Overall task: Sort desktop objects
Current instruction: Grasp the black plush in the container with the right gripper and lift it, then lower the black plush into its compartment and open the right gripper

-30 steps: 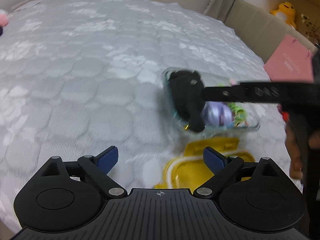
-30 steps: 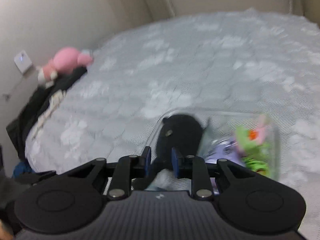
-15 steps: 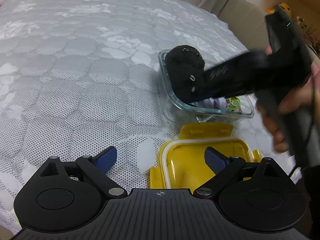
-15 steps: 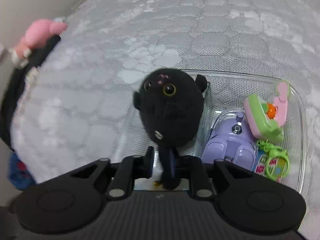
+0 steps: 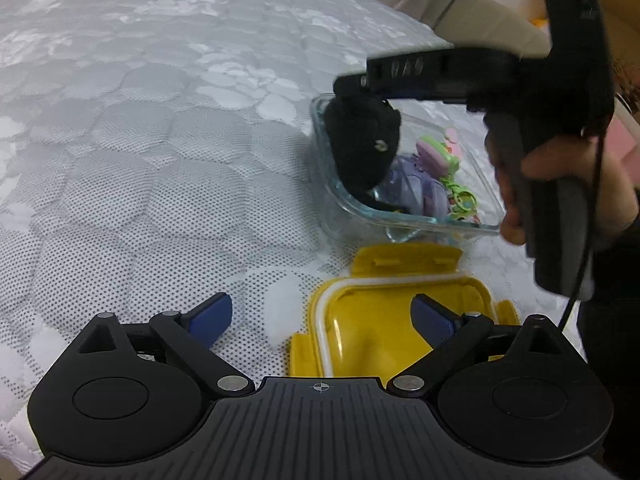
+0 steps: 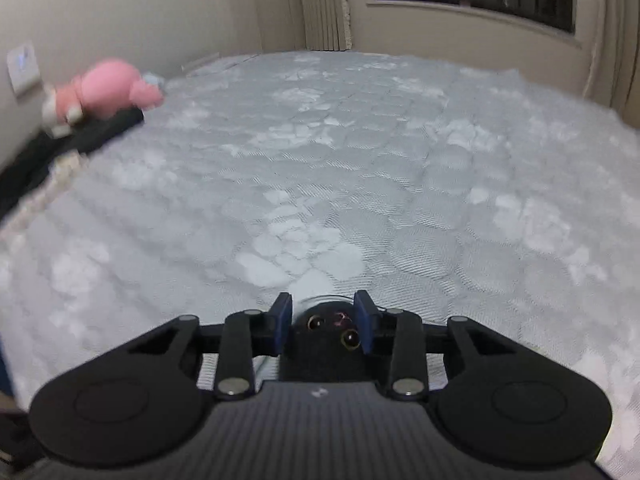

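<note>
A black plush toy (image 5: 360, 148) stands in the left end of a clear glass container (image 5: 400, 216) on the grey quilted bed. My right gripper (image 5: 352, 84) is over the plush's head. In the right wrist view the head (image 6: 328, 340) sits between the blue pads of the right gripper (image 6: 324, 312), whose jaws are opening. A purple toy (image 5: 420, 184) and a green and pink toy (image 5: 436, 156) lie beside the plush in the container. My left gripper (image 5: 320, 312) hangs open and empty above the near edge of the yellow lid (image 5: 400, 320).
A person's hand (image 5: 560, 176) holds the right gripper's handle at the right. A pink plush (image 6: 108, 92) lies on dark cloth (image 6: 80, 136) at the bed's far left edge. Walls and a window border the bed behind.
The right gripper carried the black plush down into the container, then its jaws widened and its view tipped up across the bed. The left gripper barely moved.
</note>
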A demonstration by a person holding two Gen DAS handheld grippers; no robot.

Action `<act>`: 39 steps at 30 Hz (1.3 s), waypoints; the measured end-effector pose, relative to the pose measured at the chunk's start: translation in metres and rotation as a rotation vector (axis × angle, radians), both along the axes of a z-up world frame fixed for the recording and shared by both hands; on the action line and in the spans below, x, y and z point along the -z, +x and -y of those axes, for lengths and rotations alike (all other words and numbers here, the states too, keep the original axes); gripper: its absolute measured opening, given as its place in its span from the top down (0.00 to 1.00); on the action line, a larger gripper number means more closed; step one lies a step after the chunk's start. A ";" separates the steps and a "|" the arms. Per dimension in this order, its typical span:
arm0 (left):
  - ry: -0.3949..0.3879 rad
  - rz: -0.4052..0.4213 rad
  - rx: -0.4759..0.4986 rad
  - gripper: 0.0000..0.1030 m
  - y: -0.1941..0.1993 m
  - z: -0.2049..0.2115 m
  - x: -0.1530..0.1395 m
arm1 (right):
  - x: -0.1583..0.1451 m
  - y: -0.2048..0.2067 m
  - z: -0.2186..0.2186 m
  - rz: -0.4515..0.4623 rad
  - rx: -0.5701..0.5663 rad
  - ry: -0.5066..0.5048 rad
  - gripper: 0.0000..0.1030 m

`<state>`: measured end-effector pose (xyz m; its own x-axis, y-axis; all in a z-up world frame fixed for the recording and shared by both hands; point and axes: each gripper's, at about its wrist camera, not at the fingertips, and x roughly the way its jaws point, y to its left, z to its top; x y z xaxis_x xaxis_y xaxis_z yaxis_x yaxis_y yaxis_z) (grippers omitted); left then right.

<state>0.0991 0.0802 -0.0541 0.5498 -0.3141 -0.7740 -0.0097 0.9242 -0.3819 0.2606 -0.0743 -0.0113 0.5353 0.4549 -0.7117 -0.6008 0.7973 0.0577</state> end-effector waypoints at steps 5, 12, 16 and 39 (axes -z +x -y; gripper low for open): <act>-0.021 -0.013 0.003 0.04 0.004 0.001 0.004 | 0.000 -0.002 -0.005 -0.001 -0.013 -0.031 0.64; -0.025 -0.016 0.024 0.04 0.005 0.008 0.003 | 0.014 0.017 -0.013 -0.096 0.041 0.005 0.64; -0.001 -0.008 0.032 0.04 0.002 0.006 0.003 | 0.000 0.013 0.004 -0.077 0.078 0.103 0.64; -0.044 -0.044 0.026 0.04 0.009 0.009 0.012 | 0.007 0.009 0.016 -0.179 0.085 0.054 0.68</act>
